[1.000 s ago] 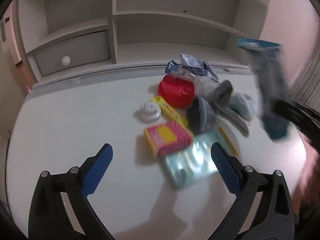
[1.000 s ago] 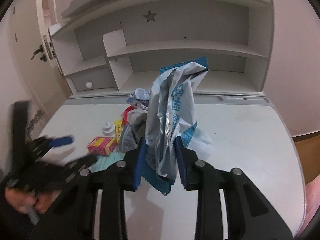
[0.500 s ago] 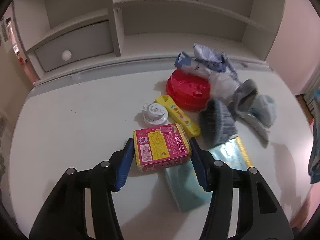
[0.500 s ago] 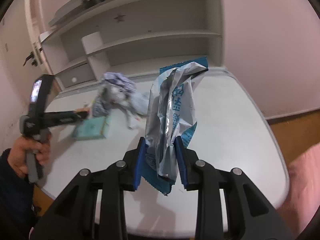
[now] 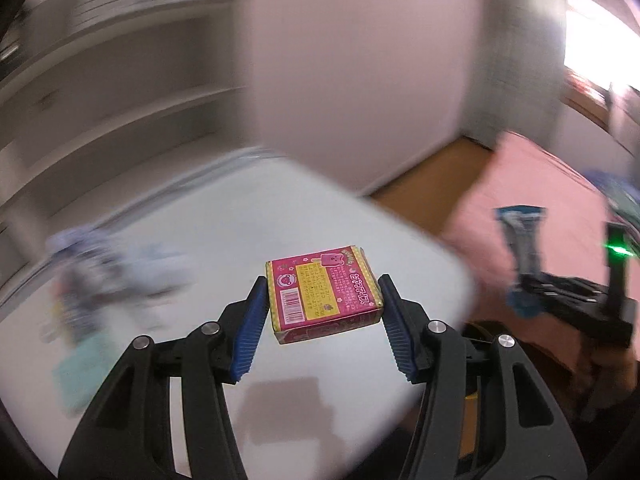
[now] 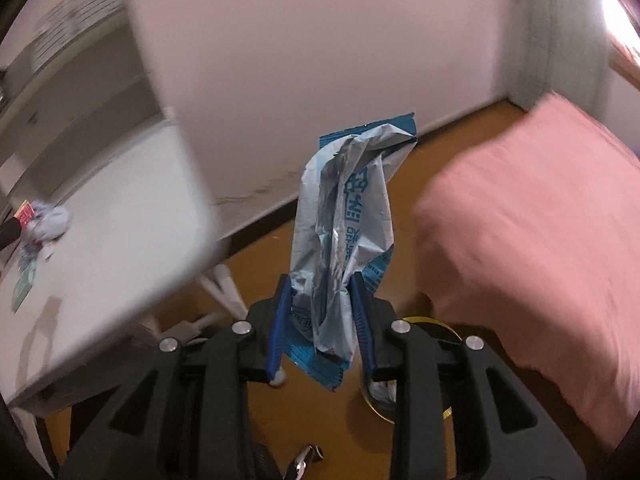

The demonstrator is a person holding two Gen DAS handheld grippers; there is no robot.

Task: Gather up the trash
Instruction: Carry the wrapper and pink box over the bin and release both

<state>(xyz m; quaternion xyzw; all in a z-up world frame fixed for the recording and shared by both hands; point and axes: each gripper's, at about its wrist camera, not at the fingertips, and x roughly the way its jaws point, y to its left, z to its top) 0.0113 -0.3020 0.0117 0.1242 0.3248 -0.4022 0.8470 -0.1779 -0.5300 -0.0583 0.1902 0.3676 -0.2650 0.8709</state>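
Above table (image 5: pixel 208 216): L gripper (image 5: pixel 323 307) clamps pink box (image 5: pixel 322 290); R gripper (image 6: pixel 322 307) clamps wrapper (image 6: pixel 344 216), contents unclear.

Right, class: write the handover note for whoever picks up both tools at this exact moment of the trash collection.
Left tool: shut on the pink snack box, lifted clear above the white table.
Right tool: shut on the crumpled blue-and-silver wrapper, held out past the table edge, above the wooden floor beside the pink bed.
Done: two pieces of trash picked up.
Left: drop both; a round yellow-rimmed container below the right tool may be the bin, but it is mostly hidden. Then fetch the remaining pile on the table, too blurred to itemise.
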